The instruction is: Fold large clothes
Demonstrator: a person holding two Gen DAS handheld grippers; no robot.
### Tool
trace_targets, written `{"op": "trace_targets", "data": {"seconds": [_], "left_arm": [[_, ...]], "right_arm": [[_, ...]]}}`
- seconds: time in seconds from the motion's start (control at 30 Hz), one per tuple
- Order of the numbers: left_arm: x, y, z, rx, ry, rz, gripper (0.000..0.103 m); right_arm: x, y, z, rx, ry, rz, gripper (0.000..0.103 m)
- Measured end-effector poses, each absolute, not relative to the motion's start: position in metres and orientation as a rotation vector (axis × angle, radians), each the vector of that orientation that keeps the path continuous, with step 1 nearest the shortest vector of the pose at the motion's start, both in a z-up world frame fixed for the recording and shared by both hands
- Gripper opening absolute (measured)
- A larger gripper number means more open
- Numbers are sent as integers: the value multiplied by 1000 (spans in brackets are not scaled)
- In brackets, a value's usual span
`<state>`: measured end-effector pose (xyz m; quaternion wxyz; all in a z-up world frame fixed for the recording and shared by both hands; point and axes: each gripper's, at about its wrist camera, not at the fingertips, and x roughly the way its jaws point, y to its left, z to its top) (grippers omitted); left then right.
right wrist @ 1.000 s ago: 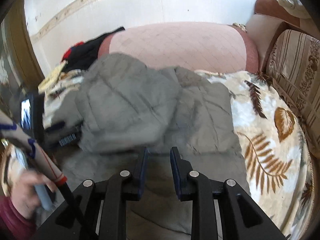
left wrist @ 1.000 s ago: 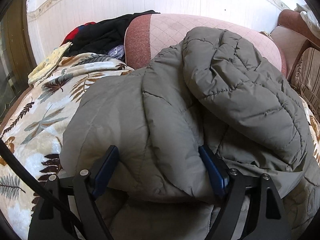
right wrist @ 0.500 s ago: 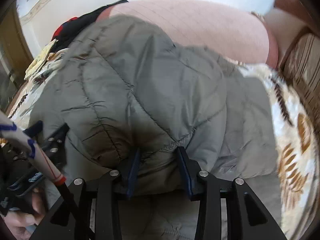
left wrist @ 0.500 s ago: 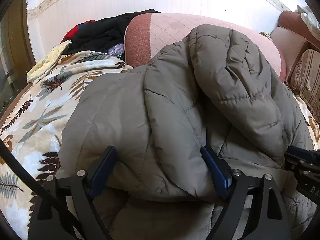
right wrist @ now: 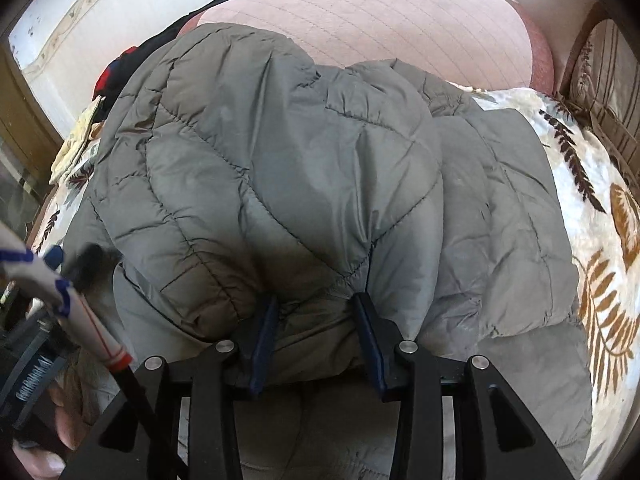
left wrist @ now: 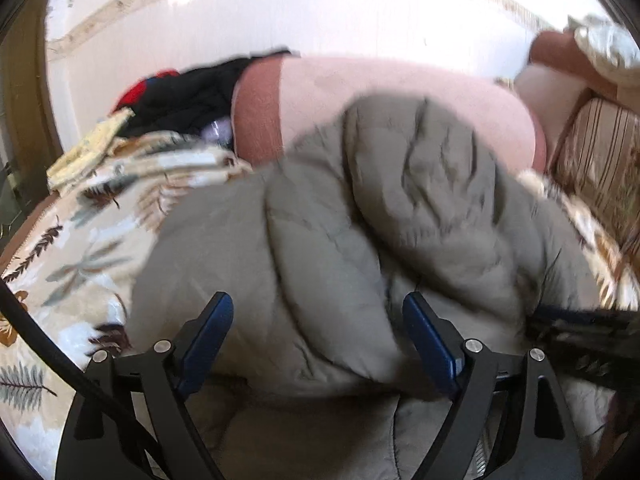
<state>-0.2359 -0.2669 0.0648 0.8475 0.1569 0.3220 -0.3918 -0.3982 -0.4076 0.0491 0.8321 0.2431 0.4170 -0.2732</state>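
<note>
The jacket (right wrist: pixel 280 184) lies bunched on the leaf-print blanket (right wrist: pixel 592 240), in front of the pink cushion (right wrist: pixel 380 20). The right gripper (right wrist: pixel 316 332) has its jaws closed on a thick fold of the jacket's near edge. The left gripper (left wrist: pixel 320 344) stands with jaws wide apart around padding, not pinching it. The step looks like carrying a fold over; next, lay it flat toward the cushion and press down

Motion blur smears the jacket (left wrist: pixel 360 220) in the left wrist view.
</note>
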Motion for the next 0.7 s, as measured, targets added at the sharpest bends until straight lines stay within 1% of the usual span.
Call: {"op": "trace_targets", "data": {"seconds": [0.1, 0.27, 0.37, 0.43, 0.53, 0.6, 0.7], "left_arm": [[-231, -271, 54, 348, 734, -818, 86], [-229, -270, 53, 341, 736, -814, 86], [-228, -267, 53, 328, 736, -815, 86], [-230, -265, 54, 321, 735, -817, 86], [-230, -265, 56, 319, 730, -819, 86], [-231, -264, 57, 322, 726, -819, 86], [-231, -260, 62, 301, 732, -827, 86]], "right_arm": [[-400, -408, 51, 520, 892, -580, 42], [-402, -398, 60, 489, 890, -612, 45], [-407, -388, 67, 459, 860, -632, 50], [-412, -385, 68, 460, 846, -632, 57], [-412, -386, 60, 482, 898, -608, 62], [-414, -388, 53, 510, 946, -604, 63], [-428, -384, 62, 546, 889, -604, 63]]}}
